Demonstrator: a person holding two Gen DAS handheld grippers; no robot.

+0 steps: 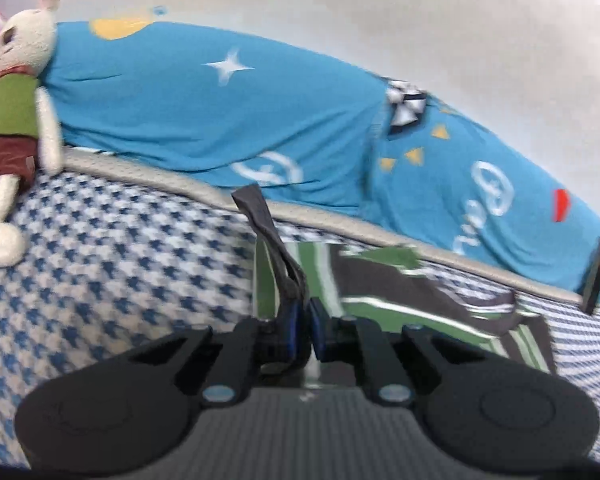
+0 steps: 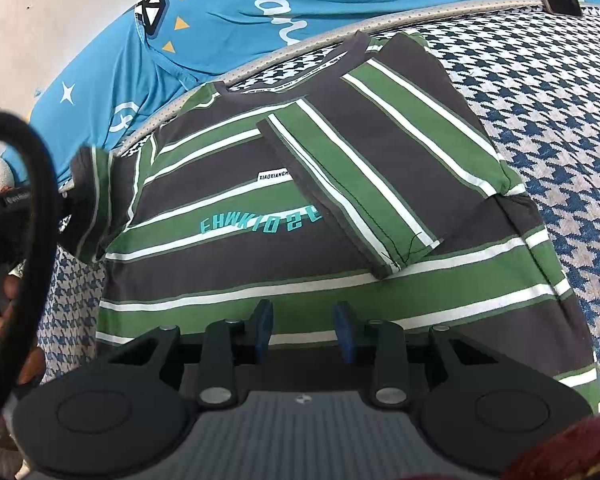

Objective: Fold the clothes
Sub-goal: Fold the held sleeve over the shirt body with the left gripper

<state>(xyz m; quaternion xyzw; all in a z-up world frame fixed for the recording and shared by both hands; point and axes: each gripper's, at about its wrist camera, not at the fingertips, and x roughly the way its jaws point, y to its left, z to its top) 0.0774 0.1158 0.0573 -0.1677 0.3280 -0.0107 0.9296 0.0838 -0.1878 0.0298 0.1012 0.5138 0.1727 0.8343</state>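
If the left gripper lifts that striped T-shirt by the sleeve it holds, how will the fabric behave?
Probably floppy: the sleeve already bunches and droops from the left gripper. The striped T-shirt looks thin and light, its folded sleeve lying flat. It will likely drag on the houndstooth cover, possibly undoing that fold.

We see the T-shirt [image 2: 340, 208] striped green, dark grey & white w/ teal lettering; the bedspread [image 2: 560, 120] in blue-white houndstooth; the pillow [image 1: 220, 104] bright blue w/ white stars, yellow triangles; gripper pads [image 2: 264, 328] blue.
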